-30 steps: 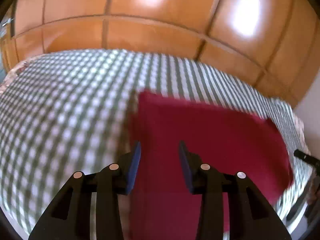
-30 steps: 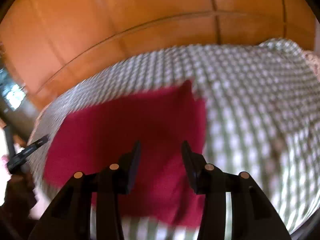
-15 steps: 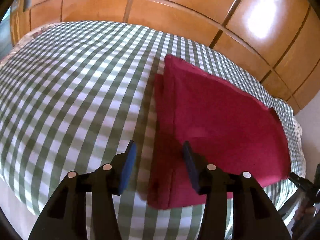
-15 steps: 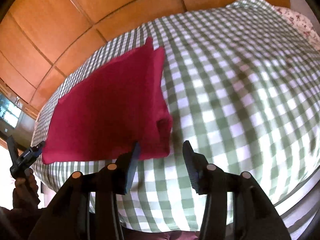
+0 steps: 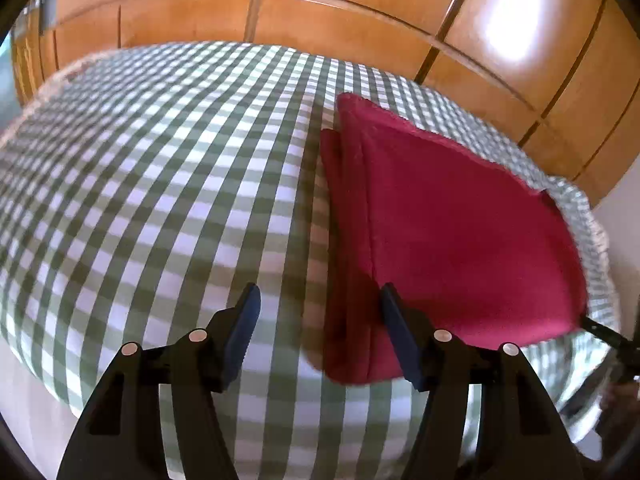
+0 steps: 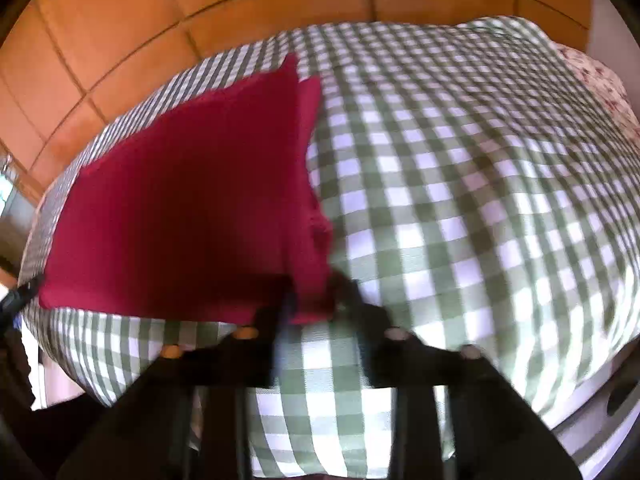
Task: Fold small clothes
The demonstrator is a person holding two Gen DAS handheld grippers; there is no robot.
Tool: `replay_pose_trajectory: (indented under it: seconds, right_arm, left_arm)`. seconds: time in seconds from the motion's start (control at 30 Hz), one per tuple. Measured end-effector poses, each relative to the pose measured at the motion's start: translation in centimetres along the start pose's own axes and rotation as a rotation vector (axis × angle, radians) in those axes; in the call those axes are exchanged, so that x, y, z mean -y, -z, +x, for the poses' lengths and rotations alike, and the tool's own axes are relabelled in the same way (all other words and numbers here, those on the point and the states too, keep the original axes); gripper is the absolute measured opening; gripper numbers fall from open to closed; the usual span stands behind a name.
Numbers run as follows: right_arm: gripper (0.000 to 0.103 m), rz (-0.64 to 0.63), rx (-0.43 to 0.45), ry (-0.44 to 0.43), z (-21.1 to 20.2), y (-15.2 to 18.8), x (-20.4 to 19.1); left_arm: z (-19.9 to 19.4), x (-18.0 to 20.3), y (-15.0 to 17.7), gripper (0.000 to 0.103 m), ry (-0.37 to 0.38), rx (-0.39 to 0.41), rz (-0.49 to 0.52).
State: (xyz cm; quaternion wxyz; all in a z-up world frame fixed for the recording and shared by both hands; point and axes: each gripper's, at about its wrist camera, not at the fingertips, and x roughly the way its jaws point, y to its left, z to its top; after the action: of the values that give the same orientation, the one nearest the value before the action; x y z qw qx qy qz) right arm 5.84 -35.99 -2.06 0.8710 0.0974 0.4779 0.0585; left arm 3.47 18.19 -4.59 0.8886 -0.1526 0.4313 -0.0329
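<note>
red cloth (image 5: 460, 216) lies part-folded on the checked bedcover (image 5: 160, 184), near its front edge. my left gripper (image 5: 320, 320) is opening, straddling the cloth's near corner without pressing. my right gripper (image 6: 312, 300) is closing about the opposite corner; contact blurred. i should pinch both corners evenly.

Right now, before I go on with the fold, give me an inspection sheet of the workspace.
Surface: green-and-white checked cover, lightly rumpled.
Job's things: red cloth, folded in layers, lying flat near the cover's edge.
Clutter: nothing seen.
Grippers: left tongs opening, astride the cloth's near corner, pads clear of it. Right tongs closing at the cloth's other near corner, which is between the pads; view blurred, contact unclear.
Cables: nothing seen.
Surroundings: orange wooden panels behind; floral fabric at the far edge.
</note>
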Motion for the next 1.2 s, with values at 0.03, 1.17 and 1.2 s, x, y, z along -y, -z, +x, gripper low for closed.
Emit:
replay_pose_trajectory:
  seconds: [0.03, 1.17, 1.2]
  right_arm:
    - [0.041, -0.003, 0.013, 0.013, -0.6, -0.1, 0.0]
    - [0.085, -0.089, 0.021, -0.022, 3.0, -1.2, -8.7]
    - [0.085, -0.093, 0.021, -0.022, 2.7, -1.4, -8.9]
  left_arm:
    - [-0.3, -0.4, 0.1, 0.062, 0.013, -0.001, -0.012]
    - [-2.5, 0.5, -1.2, 0.052, 0.130, 0.064, -0.035]
    - [-2.4, 0.7, -1.7, 0.052, 0.125, 0.079, -0.032]
